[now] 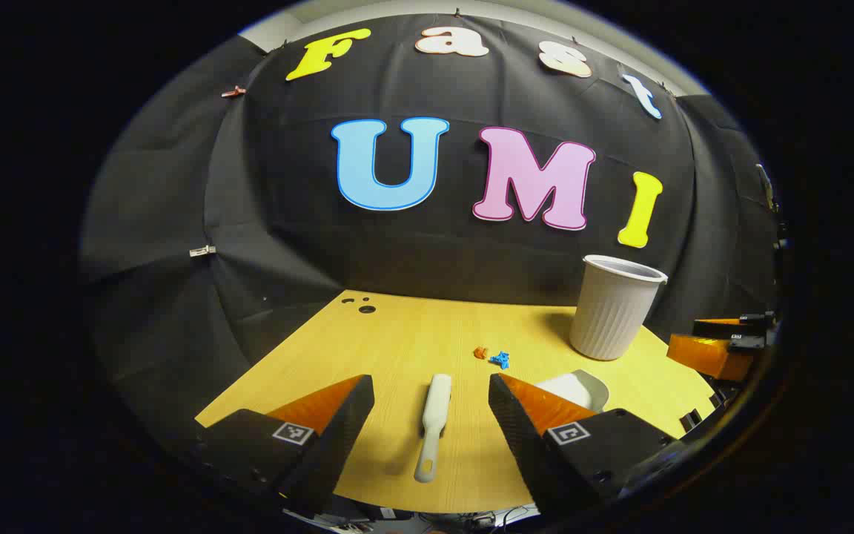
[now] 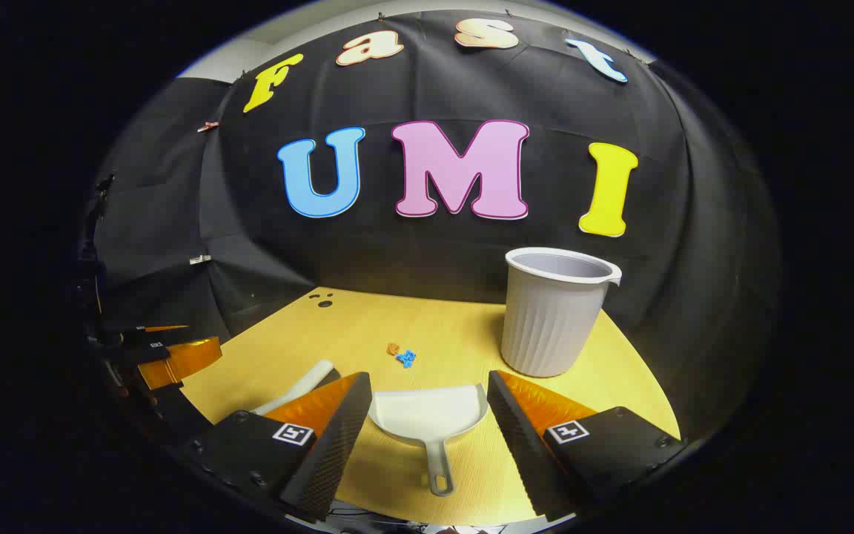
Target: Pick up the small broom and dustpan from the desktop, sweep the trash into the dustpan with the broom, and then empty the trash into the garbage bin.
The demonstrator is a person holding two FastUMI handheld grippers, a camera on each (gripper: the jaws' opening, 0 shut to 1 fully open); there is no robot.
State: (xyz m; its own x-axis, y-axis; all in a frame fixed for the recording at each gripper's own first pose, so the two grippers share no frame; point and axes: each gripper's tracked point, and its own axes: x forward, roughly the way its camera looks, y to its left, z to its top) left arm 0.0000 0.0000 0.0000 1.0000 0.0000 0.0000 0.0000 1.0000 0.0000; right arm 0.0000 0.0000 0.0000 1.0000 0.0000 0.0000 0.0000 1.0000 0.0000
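In the left gripper view, the small white broom point(image 1: 433, 424) lies flat on the wooden desktop point(image 1: 397, 334), handle toward me, between the fingers of my open left gripper point(image 1: 431, 397), which hovers above it. The white dustpan point(image 1: 579, 387) peeks out beside the right finger. In the right gripper view, the dustpan point(image 2: 428, 421) lies on the desktop with its handle toward me, under my open right gripper point(image 2: 428, 397). The broom point(image 2: 297, 387) shows partly behind that gripper's left finger. Small orange and blue trash pieces point(image 1: 492, 357) point(image 2: 402, 355) lie mid-table. Nothing is held.
A ribbed grey garbage bin point(image 1: 614, 308) point(image 2: 551, 311) stands upright at the table's right rear. Small dark holes point(image 1: 360, 304) mark the far left corner of the desktop. The other gripper shows at the right edge point(image 1: 720, 345) of the left gripper view and at the left edge point(image 2: 164, 352) of the right gripper view.
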